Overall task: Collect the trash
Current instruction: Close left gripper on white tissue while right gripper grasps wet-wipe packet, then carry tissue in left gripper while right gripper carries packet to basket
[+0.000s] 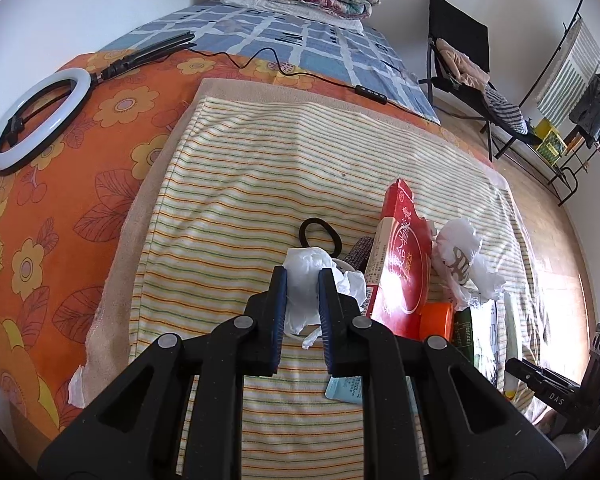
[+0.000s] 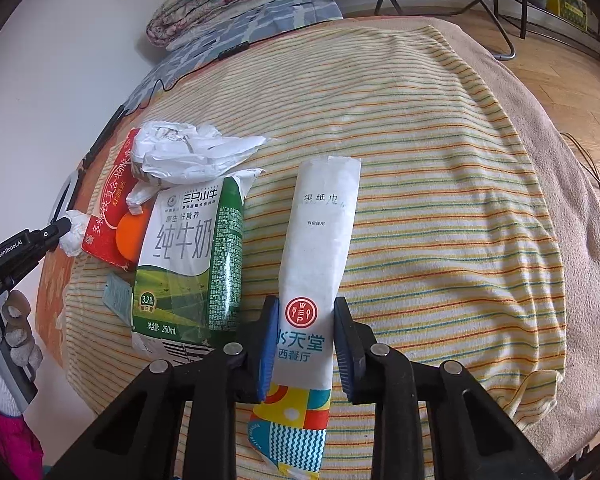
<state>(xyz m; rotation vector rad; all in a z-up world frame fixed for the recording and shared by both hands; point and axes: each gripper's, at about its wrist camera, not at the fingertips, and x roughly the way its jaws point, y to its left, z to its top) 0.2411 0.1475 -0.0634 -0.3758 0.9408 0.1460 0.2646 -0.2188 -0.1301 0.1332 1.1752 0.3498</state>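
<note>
- Left gripper [image 1: 303,274], centre of left wrist view: pads clamped on a crumpled white tissue [image 1: 306,280], tissue bulging above and below the jaws.
- Just behind it: black hair tie [image 1: 320,234] on the striped towel [image 1: 240,184].
- Right of centre: red carton [image 1: 400,256] tilted up, orange cap [image 1: 436,320] at its foot, crumpled white wrapper [image 1: 460,256] beside it.
- Ring light [image 1: 40,120] far upper left on orange floral sheet [image 1: 60,220].
- Right gripper [image 2: 306,308], lower centre of right wrist view: pads against both edges of the long wet-wipe sachet [image 2: 320,240], gripping it; sachet runs up-frame over the towel.
- Left of it: green-white milk carton [image 2: 188,256], crumpled paper at its top end.
- Far left edge: other gripper w/ tissue, gloved hand behind.
</note>
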